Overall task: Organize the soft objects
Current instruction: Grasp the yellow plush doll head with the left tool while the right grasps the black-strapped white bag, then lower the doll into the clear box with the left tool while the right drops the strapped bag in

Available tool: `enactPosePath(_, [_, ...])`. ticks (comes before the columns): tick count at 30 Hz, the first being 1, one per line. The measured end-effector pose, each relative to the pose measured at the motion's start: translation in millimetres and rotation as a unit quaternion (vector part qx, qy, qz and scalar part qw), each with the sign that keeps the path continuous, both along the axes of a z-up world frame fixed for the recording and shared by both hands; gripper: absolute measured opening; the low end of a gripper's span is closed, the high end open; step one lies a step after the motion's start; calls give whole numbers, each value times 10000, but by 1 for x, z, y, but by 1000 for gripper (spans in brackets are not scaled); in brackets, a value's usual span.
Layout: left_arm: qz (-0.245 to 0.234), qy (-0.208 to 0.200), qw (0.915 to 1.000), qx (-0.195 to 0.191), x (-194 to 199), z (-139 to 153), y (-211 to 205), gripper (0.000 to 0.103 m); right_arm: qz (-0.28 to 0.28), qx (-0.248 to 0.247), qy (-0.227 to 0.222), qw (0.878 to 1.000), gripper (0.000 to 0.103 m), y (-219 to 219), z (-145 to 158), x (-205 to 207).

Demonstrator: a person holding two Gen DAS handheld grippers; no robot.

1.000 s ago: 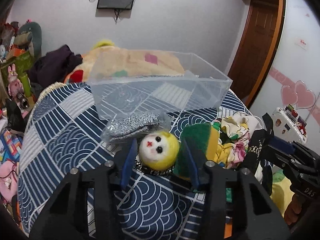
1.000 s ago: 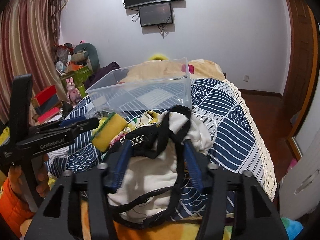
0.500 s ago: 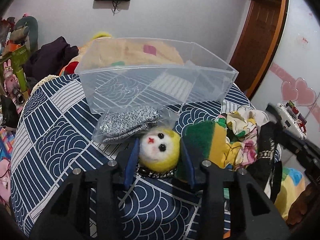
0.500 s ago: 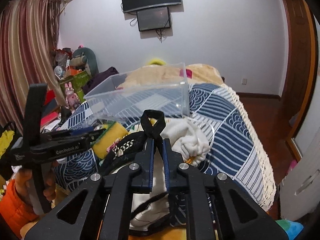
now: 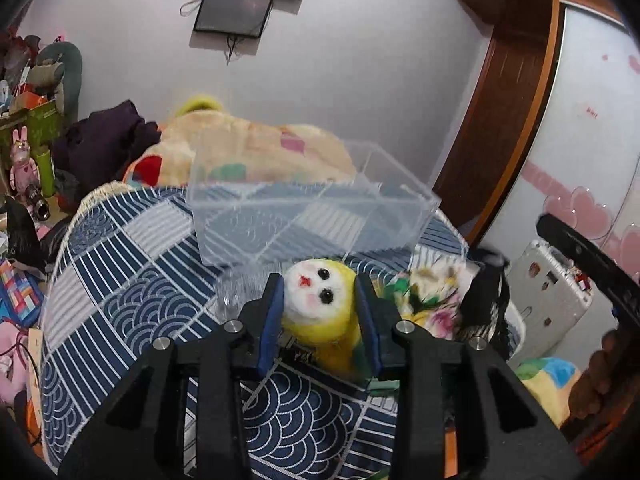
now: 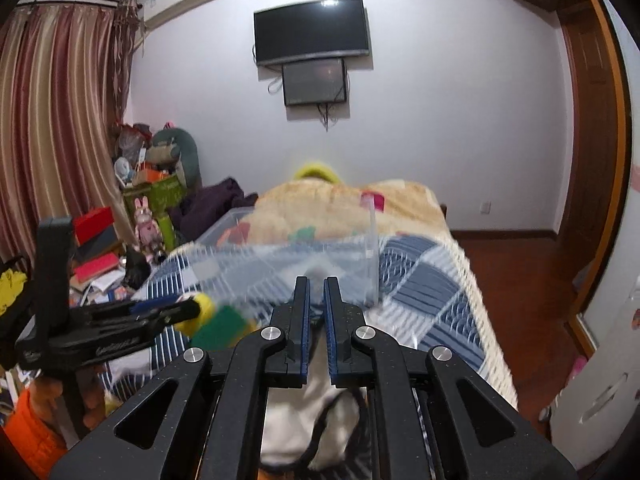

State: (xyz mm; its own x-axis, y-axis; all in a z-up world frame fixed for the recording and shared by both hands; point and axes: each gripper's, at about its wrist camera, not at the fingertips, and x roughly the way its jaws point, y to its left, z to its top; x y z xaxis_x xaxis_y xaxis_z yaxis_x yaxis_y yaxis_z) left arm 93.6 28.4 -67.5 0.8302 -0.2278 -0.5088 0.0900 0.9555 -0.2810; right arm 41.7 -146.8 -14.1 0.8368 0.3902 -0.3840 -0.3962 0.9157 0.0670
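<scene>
My left gripper (image 5: 318, 300) is shut on a small yellow plush toy (image 5: 320, 304) with a white face, held above the blue patterned bedspread (image 5: 132, 280). A clear plastic bin (image 5: 312, 216) stands just beyond it. My right gripper (image 6: 316, 304) is shut on the white garment with black straps (image 6: 304, 416), which hangs below the jaws. A green and yellow sponge (image 6: 220, 324) lies by the left gripper (image 6: 176, 312) in the right wrist view. A floral cloth (image 5: 428, 300) lies right of the toy.
A beige blanket (image 6: 344, 208) is heaped behind the bin. Toys, boxes and clutter (image 6: 132, 216) crowd the floor left of the bed. A white suitcase (image 5: 548, 296) and a wooden door (image 5: 500, 112) are on the right. The bed's fringed edge (image 6: 492, 336) drops to wood floor.
My left gripper closed on the plush toy and lifted it. My right gripper closed on the white garment's black strap and raised it toward the bin.
</scene>
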Motion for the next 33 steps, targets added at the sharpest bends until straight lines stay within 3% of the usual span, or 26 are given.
enactPosePath(5, [134,-220,9996,92,-9,16,8,36,69,-112,156,9998,7,5,2,10])
enactPosePath(7, [193,-247,9995,84,-11,18,11,36,95,-213,383,9990,18,6,-8,10])
enactPosePath(9, [241,-236,9994,70,-12,17,15,36,162,-149,593,9980,57,4,-21,9])
enactPosePath(10, [257,-229,9994,58,-13,16,16,36,171,-114,618,9979,65,3,-25,7])
enactPosePath(11, [256,-217,9994,43,-14,15,16,36,179,-98,621,9979,71,2,-26,6])
enactPosePath(15, [263,-147,9995,49,-16,9,16,36,344,-238,867,9954,77,16,-38,12])
enactPosePath(19, [302,13,9995,6,-15,-1,18,36,286,-516,1030,9929,76,30,-54,19])
enactPosePath(20, [325,40,9995,14,-16,-3,19,36,262,-533,1053,9927,72,30,-56,20])
enactPosePath(21, [345,51,9994,28,-16,-4,19,36,263,-498,1108,9922,58,30,-59,22])
enactPosePath(23, [375,31,9993,34,-18,-4,20,36,301,-428,1172,9917,42,26,-60,23])
enactPosePath(24, [391,12,9992,30,-18,-4,21,36,358,-364,1174,9918,25,24,-59,24])
enactPosePath(33, [330,-253,9991,101,-18,15,18,36,340,-161,673,9970,16,13,-28,10])
